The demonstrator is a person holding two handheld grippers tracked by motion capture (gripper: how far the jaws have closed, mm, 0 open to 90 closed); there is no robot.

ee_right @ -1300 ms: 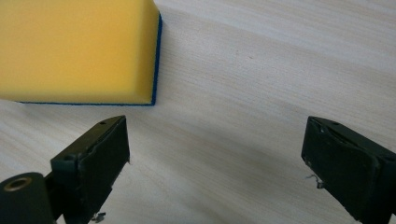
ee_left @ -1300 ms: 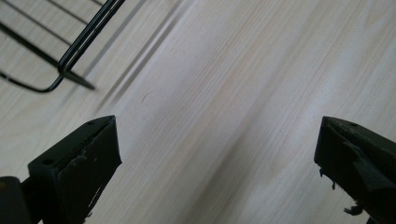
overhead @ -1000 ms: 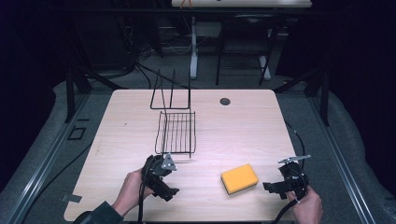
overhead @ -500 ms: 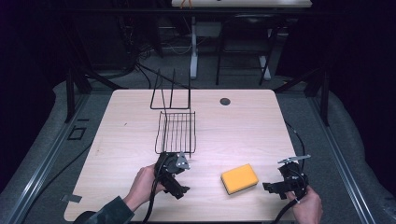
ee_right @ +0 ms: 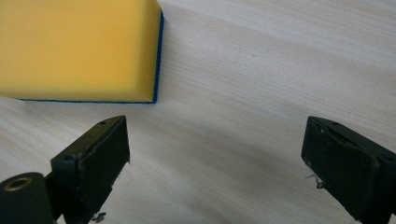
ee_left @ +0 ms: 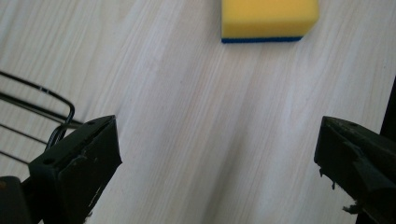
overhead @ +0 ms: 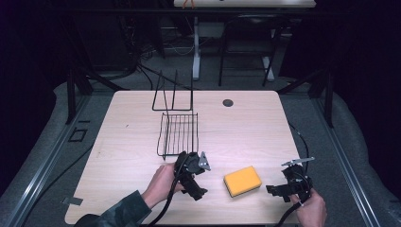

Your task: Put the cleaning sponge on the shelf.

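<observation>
Sponge (overhead: pixel 242 180) lay flat on the table (overhead: pixel 236 127), and I kept my left gripper (overhead: pixel 198 189) just left of it, jaws wide apart. My right gripper (overhead: pixel 276 190) sat just right of it, jaws equally spread.

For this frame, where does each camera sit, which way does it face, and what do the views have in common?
High view: above the person's side, facing forward and down on the pale wooden table; both hands, left gripper and right gripper enter from below.
Left gripper view: rides the left gripper, looking between its open black jaws at the yellow, blue-backed sponge; black wire rack at left.
Right gripper view: rides the right gripper, jaws open, sponge upper left.
Shared: all three show the sponge and table.
</observation>
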